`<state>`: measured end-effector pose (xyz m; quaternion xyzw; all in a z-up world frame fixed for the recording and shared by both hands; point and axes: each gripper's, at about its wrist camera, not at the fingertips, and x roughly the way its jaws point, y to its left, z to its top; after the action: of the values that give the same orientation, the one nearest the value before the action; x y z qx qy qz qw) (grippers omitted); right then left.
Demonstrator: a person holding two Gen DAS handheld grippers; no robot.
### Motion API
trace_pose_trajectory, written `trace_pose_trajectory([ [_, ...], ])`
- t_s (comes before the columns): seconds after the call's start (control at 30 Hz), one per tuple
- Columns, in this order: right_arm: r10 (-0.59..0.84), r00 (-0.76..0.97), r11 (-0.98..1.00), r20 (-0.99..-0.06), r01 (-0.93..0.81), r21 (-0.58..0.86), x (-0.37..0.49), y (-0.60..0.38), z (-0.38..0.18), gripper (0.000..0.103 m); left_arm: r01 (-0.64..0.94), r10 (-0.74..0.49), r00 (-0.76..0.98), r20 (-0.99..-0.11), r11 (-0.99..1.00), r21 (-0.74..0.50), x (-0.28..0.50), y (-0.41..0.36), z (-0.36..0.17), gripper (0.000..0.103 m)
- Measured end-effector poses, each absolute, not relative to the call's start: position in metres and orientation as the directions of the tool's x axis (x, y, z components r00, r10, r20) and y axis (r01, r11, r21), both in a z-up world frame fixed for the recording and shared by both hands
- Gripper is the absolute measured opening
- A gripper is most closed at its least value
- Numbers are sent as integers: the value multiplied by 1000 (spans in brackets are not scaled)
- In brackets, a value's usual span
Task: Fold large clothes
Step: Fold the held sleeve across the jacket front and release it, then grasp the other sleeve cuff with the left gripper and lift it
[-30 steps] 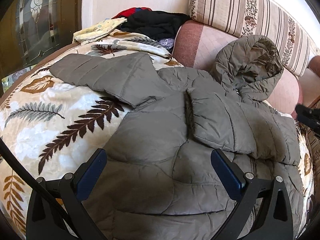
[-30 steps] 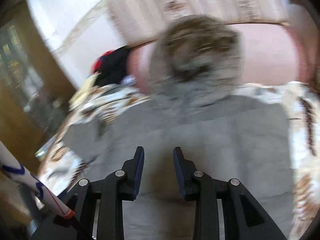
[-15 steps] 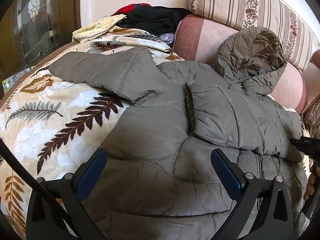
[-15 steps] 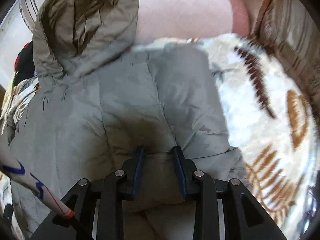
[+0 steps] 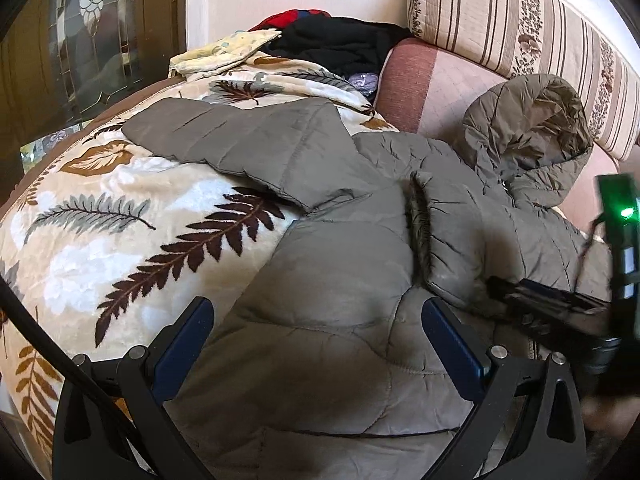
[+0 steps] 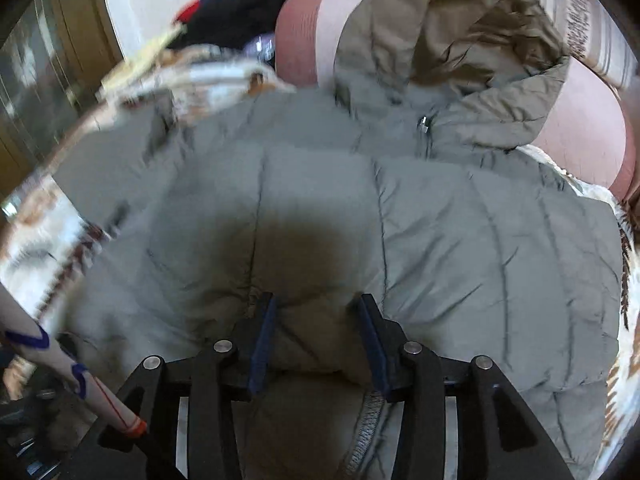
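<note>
Left wrist view: left gripper fingers spread wide, nothing between the pads, hovering over the lower front of the grey puffer jacket; contact w/ fabric can't be told. Jacket lies flat on the leaf-print blanket, one sleeve stretched out to the left, other sleeve folded across the chest, hood propped against the pink sofa cushion. Right gripper enters from the right edge, tips at the folded sleeve's cuff; its body is dark, blurred, partly cut off by the frame.

Right wrist view: right gripper jaws have just been opening, now roughly half apart, w/ a puffy bulge of jacket fabric sitting between the blue pads. Pads look close to the fabric on both sides, but whether they press it is hard to make out. Left part of this view is motion-blurred, blanket and far sleeve smeared. Dark clothes pile sits at the sofa's far end, behind the blanket; striped back cushion cut off at the top right.
</note>
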<state>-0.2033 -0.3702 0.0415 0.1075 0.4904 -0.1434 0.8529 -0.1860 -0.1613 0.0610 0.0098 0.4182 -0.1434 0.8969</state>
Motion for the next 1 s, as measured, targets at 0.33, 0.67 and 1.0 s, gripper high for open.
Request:
trace_pose_trajectory([
  [0.33, -55, 541, 914, -839, 366, 177, -261, -384, 75, 48, 284, -244, 595, -766, 955, -83, -188, -165, 61, 103],
  [0.67, -115, 476, 882, -872, 452, 130, -378, -398, 59, 52, 335, -222, 541, -812, 942, -34, -200, -183, 45, 103],
  [1.0, -96, 513, 872, -853, 456, 177, -402, -407, 22, 77, 338, -120, 547, -829, 937, 88, -212, -208, 17, 103],
])
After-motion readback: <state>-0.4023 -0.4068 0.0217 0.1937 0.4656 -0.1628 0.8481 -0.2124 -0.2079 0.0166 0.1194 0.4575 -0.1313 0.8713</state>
